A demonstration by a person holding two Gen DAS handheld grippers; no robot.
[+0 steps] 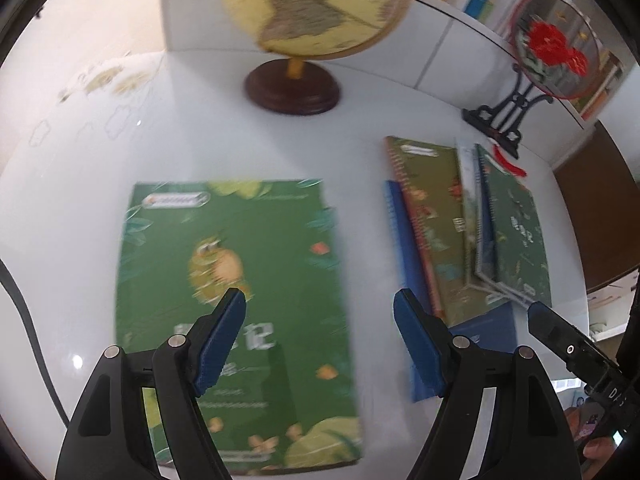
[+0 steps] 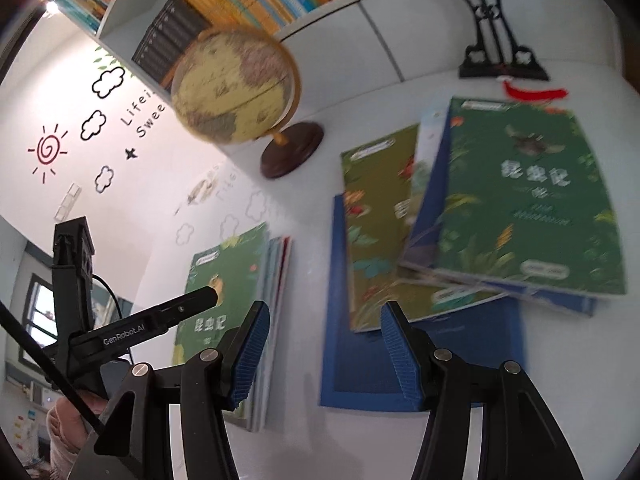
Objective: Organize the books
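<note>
Two groups of books lie flat on the white counter (image 1: 224, 136): a neat stack on the left topped by a green book (image 1: 236, 264), and a loose pile on the right (image 2: 460, 240) — a blue book (image 2: 420, 364) at the bottom, an olive-green one (image 2: 380, 224) over it, and further books fanned askew on top, the uppermost a dark green cover (image 2: 520, 200) reaching toward the far right.

The left gripper (image 1: 320, 344) hangs over the neat stack's near half, its fingers (image 1: 224, 340) spread with nothing between them; the green cover runs under the left finger while the right finger sits over bare counter beside the blue book's near edge. The right gripper (image 2: 324, 356) hovers at the gap between the two groups, fingers (image 2: 248, 356) likewise spread and empty, the left one over the neat stack's right edge, the right one over the blue book's near left corner.

What the next move likely turns on: every book's long axis runs near-to-far, roughly in line with both grippers, so the short near edges face the fingers. The messy pile lies ahead and to the right of the right gripper — that hand looks the nearer one for squaring it or lifting a book across to the tidy stack. Blur softens the edges, so exactly how many books the pile holds is unclear. A globe (image 1: 312, 4) and a fan on a stand (image 1: 556, 52) stand at the far side, clear of both.
</note>
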